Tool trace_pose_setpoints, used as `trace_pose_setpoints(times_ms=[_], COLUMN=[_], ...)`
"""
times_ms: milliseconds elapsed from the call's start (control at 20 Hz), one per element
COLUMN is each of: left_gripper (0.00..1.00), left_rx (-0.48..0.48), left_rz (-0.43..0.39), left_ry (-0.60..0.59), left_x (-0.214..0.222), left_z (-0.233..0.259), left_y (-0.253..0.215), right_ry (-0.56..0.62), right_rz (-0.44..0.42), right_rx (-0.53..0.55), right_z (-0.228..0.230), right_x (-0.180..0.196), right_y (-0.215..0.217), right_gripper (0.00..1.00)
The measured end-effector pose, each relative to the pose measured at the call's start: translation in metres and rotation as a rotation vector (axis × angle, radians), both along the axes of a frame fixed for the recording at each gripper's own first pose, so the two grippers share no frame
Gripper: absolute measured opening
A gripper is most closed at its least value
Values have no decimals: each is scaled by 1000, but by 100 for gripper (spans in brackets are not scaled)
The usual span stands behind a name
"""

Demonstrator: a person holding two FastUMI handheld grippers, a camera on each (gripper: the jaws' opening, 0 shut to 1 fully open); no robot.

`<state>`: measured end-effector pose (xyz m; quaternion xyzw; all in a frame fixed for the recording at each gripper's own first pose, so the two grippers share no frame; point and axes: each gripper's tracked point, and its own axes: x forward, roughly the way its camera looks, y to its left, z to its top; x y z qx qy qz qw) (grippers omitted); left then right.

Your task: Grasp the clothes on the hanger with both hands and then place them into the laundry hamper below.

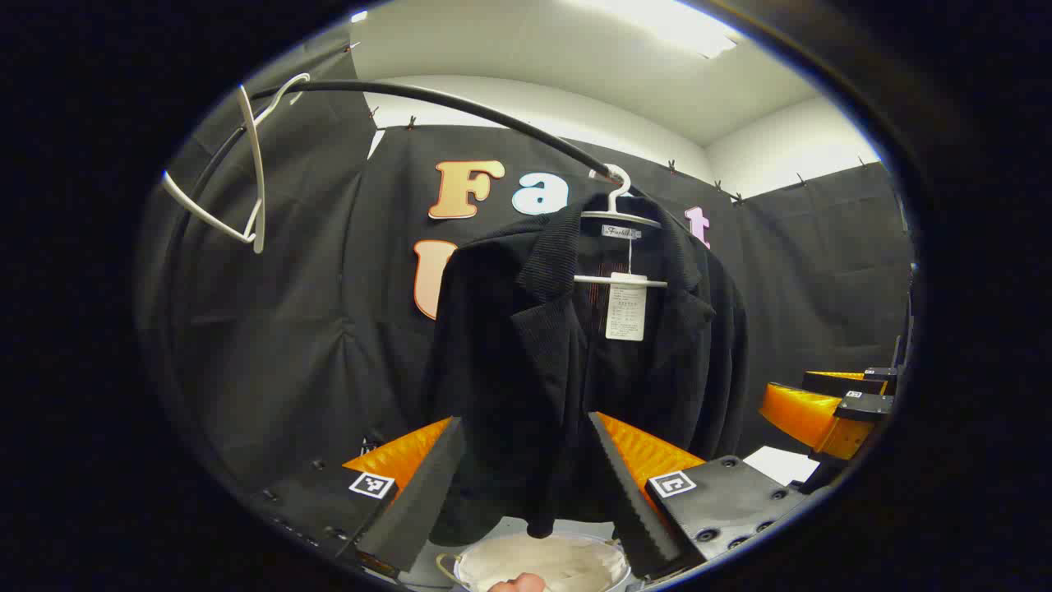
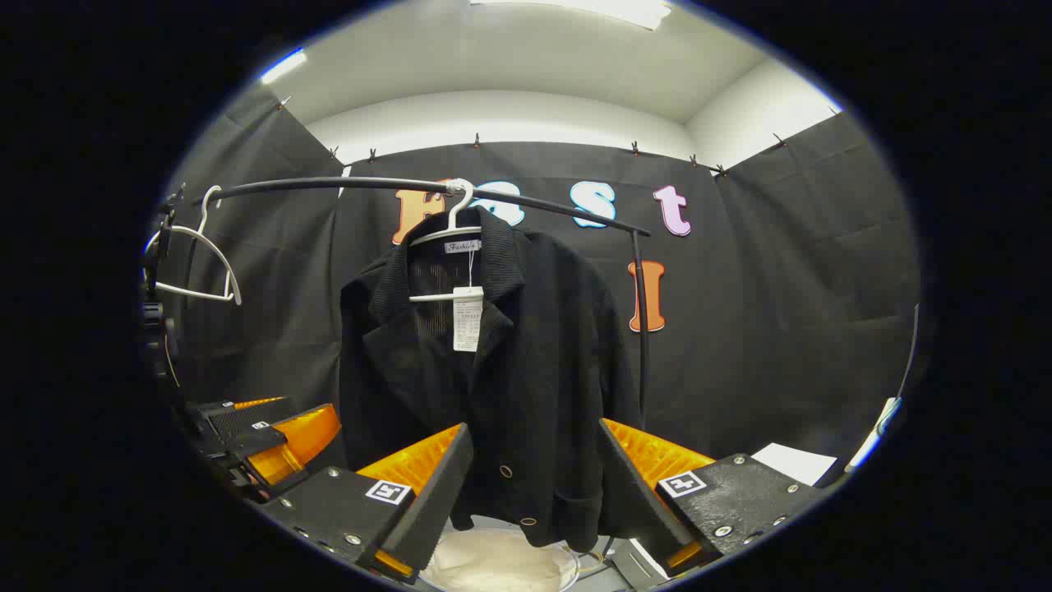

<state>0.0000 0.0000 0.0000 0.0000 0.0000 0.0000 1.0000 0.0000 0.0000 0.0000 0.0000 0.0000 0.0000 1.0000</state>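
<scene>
Hanging black jacket (image 1: 575, 353) between both wide-open hand-held grippers (image 1: 526, 493) (image 2: 534, 485), hem just above hamper rim (image 1: 575, 538).

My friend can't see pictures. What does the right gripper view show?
A black jacket hangs on a white hanger from a black rail, with a paper tag at its collar. The right gripper points at its hem, jaws open, above a laundry hamper. An empty white hanger hangs at left.
</scene>
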Motion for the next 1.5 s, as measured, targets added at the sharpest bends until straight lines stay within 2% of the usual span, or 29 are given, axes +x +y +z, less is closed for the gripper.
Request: trace_pose_setpoints(times_ms=[200,250,350,400,500,600,950,1000,1050,1300,1500], left_gripper=[100,96,96,100,100,96,97,93,97,97,96], left_rx=[4,3,-6,-3,5,1,10,12,10,16,8], left_rz=[-11,-10,-8,-3,15,26,90,96,96,119,121], left_ry=[-15,-19,-26,-24,-21,-27,-55,-63,-72,-91,-95], left_x=[-4,-6,-7,-9,-10,-10,-18,-21,-24,-30,-21], left_z=[6,8,10,11,10,11,12,12,13,10,6], left_y=[-4,-4,-4,-3,0,-1,3,4,4,6,6], right_ry=[0,4,4,6,9,6,22,22,22,36,23], right_rz=[-13,-14,-21,-21,-18,-11,39,43,46,66,80], right_rx=[27,25,18,13,7,8,11,12,12,13,-15], right_z=[-2,-3,-4,-5,-6,-5,-16,-17,-19,-28,-35], right_x=[-4,-6,-6,-7,-6,-6,-2,-3,-5,-10,5], right_y=[-8,-9,-13,-15,-16,-16,-12,-12,-12,-9,-4], right_gripper=[94,94,94,94,94,94,94,94,94,94,94])
